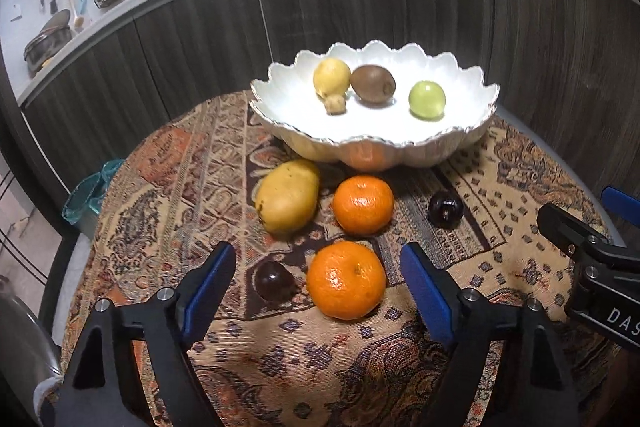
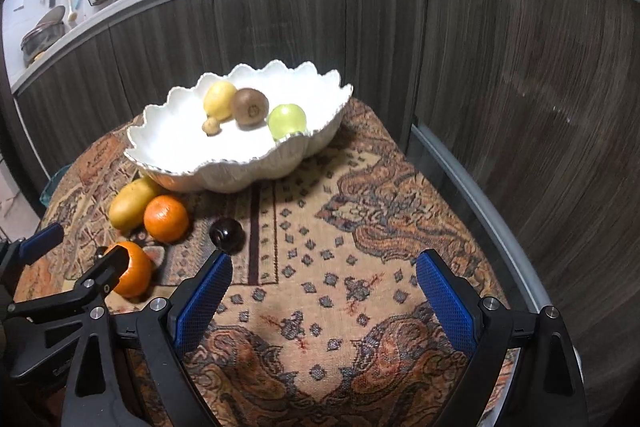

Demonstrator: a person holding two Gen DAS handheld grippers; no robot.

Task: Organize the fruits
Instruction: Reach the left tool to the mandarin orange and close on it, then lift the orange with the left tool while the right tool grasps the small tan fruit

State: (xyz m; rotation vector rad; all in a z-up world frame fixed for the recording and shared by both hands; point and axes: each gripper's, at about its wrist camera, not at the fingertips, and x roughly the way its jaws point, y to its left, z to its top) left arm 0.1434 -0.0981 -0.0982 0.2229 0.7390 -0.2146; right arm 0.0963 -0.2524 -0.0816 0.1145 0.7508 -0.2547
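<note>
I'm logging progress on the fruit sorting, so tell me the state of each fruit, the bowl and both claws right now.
White scalloped bowl: upright on the patterned cloth, partly filled.
Yellow lemon, brown kiwi, green apple: in the bowl.
Yellow mango, far orange, two dark plums: loose on the cloth.
Near orange: on the cloth, between the left claw's pads, untouched.
Left claw: open.
Right claw: open, empty.

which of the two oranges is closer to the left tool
The front orange, lying right between the left tool's open blue fingers beside a dark plum. The other orange lies farther back, next to the mango below the bowl.
</note>
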